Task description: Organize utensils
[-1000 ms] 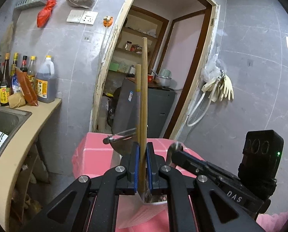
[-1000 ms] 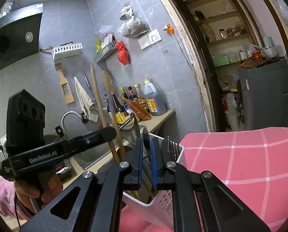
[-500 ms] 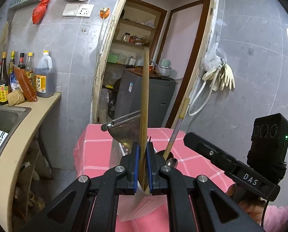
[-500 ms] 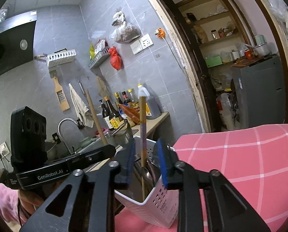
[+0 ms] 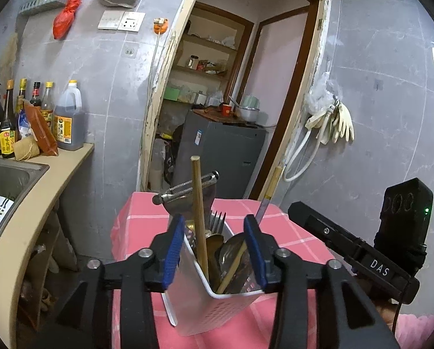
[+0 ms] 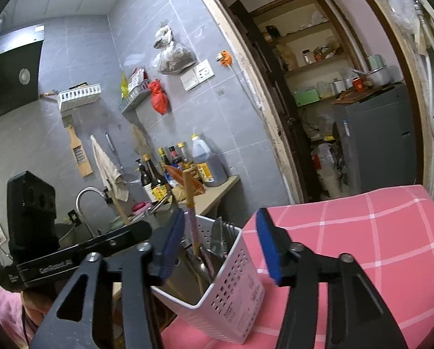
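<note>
Opening over the white utensil caddy (image 5: 205, 299), both grippers (image 5: 214, 250) (image 6: 220, 245) gripping nothing; lettering "DAS", "GenRobot.AI".

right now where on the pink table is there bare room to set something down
Bare pink checked cloth lies right of the white utensil caddy, out to the table's far edge. The caddy itself is crowded with utensils, and the counter holds bottles.
</note>
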`<state>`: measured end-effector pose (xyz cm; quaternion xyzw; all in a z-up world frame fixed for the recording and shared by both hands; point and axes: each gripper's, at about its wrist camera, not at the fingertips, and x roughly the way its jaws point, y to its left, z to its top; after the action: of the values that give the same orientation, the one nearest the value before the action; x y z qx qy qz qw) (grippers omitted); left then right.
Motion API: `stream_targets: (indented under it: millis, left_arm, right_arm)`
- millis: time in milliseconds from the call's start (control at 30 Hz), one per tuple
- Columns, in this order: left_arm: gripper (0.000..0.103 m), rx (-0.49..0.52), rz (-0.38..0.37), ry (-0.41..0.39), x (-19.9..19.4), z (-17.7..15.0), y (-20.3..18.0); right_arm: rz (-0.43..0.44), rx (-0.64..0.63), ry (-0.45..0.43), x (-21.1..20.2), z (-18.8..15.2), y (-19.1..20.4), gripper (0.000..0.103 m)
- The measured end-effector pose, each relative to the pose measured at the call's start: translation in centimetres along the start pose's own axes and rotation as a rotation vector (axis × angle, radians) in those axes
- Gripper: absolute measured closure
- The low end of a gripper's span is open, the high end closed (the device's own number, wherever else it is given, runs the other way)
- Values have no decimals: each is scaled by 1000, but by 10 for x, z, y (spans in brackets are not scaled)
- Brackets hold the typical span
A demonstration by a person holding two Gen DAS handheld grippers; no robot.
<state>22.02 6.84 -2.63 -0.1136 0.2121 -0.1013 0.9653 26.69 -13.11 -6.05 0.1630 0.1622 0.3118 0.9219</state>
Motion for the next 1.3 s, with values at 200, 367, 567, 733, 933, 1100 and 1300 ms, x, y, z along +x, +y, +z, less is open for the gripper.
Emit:
stream_targets:
  millis: [200,367,567,733,933,1100,1300]
  left_arm:
    - [37,-10,29,-28,-5,-1,1]
    - [21,-35,62,-55,-11,-2,3]
    - [0,-37,141,-104,-23,-2,-3]
    - [0,-18,194,-112,-33,0,-17]
    - [0,-14,214,-129,-55,2,-40]
    - [0,-30,239,-142,-76,3,-58]
    - [0,2,299,-146,-108,-2,-88]
  right_arm:
    - [-50,13,-21,-6,4,-4,37]
    - [-100,-1,-32,-14,6,-4,20]
    - [-202,-35,-37,-31,12,1,2]
    - [-290,-73,-59,-60,26,10,1]
    - [-335,-100,-66,-101,46,23,1]
    - [-346,-107,-67,-134,61,31,1]
    - [-386,-105,-50,-174,66,38,1]
